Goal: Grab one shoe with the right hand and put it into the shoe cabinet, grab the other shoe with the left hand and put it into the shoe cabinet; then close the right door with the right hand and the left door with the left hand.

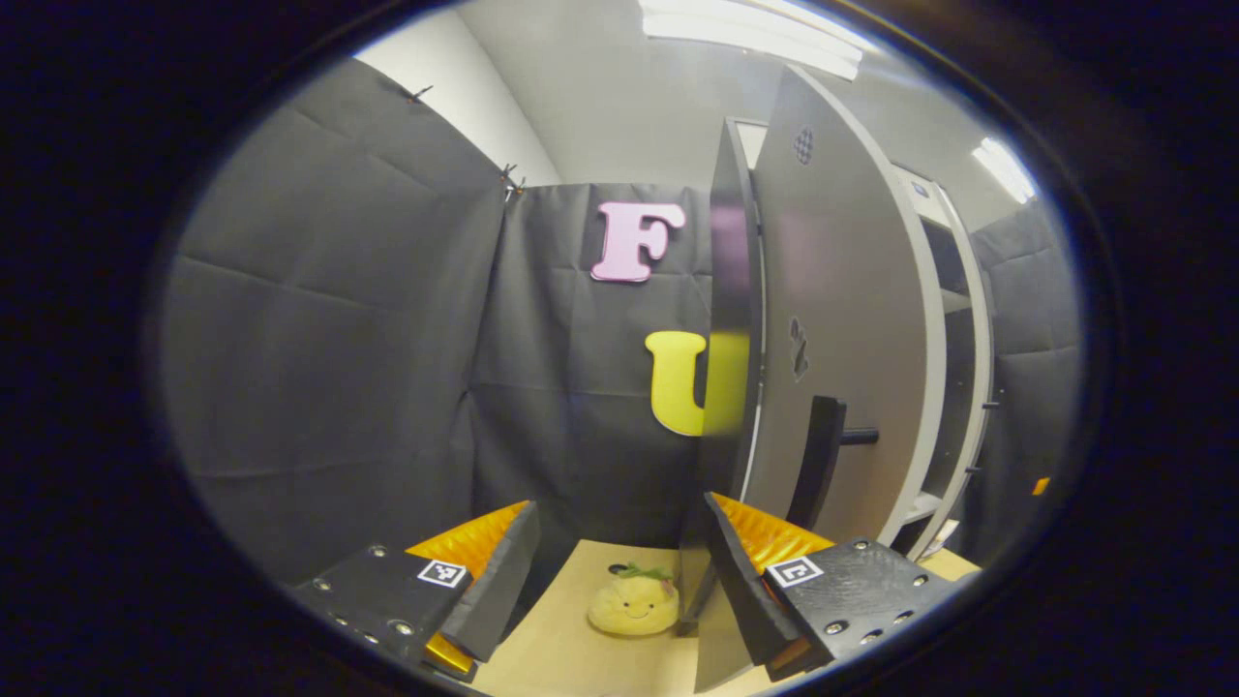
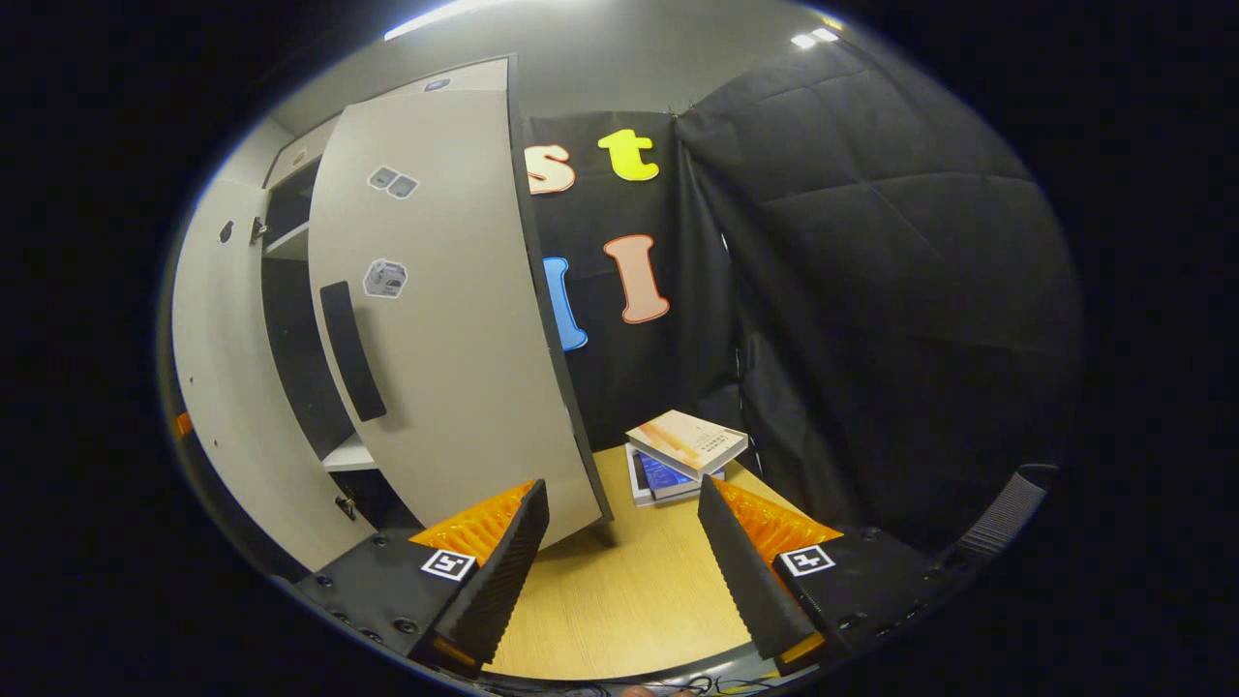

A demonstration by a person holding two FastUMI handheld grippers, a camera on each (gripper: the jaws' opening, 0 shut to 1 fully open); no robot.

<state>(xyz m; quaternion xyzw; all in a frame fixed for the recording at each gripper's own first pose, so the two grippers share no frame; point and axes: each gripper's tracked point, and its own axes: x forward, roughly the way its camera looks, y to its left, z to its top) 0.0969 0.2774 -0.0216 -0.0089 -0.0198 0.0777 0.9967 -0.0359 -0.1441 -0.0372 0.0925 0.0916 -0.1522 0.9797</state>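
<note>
Both tall grey cabinet doors stand ajar on the wooden bench (image 2: 629,600): left door (image 1: 842,319), right door (image 2: 436,319). Left tongs (image 1: 615,590) and right tongs (image 2: 619,571) gape, empty. Stiff, light panels, I'd judge; push beside each black handle (image 2: 350,353).

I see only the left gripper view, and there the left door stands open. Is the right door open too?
Observer: Yes. In the right gripper view the right door stands wide open.
Operator: Does the right gripper hold anything?
Observer: No. The right gripper is open and empty.
Operator: What lies ahead of it?
Observer: A stack of books, to the right of that door.
</note>
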